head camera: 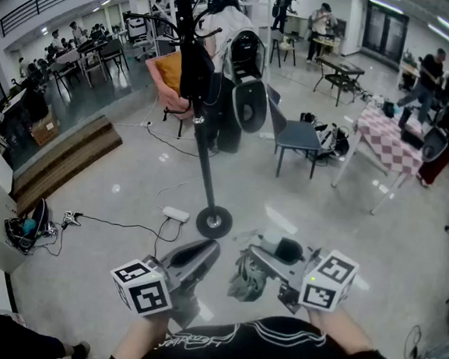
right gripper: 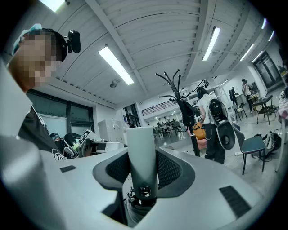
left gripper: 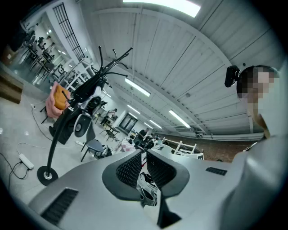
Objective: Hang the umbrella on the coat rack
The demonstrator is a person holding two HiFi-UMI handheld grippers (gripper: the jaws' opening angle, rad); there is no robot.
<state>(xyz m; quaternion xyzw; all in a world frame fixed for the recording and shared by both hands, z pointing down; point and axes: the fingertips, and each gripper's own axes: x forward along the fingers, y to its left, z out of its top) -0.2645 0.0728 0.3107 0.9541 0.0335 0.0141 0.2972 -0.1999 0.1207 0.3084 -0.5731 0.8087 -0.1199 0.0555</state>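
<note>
gripping the umbrella (right gripper: 141, 157) by its pale handle, the right gripper (head camera: 268, 258) has its jaws pinched on both sides of it. the handle stands up between the pads, and the folded canopy droops in a grey-green bundle underneath. so the umbrella is in hand, held low in front of the person and nowhere near a hook.

the left gripper (head camera: 202, 255) is just beside it, jaws all but pressed together with nothing between them. looks like it's only along for the ride.

the rack (head camera: 205, 165) stands well ahead on the floor (head camera: 130, 182), round base down and pole leaning up out of the head view. there's a black bag (head camera: 196, 71) and an orange-pink thing (head camera: 171, 80) already hanging on it. in the right gripper view a few curved hooks (right gripper: 173, 80) at the top look free.

my read: this is the carry step, pickup done, hanging not yet begun. the next move calls for walking up to the rack and lifting the umbrella high. something loopable then has to catch on a free hook, but i can't see a strap or loop from here, so how it'll hang is a guess. the crowded lower hooks could snag the dangling canopy on the way up.
</note>
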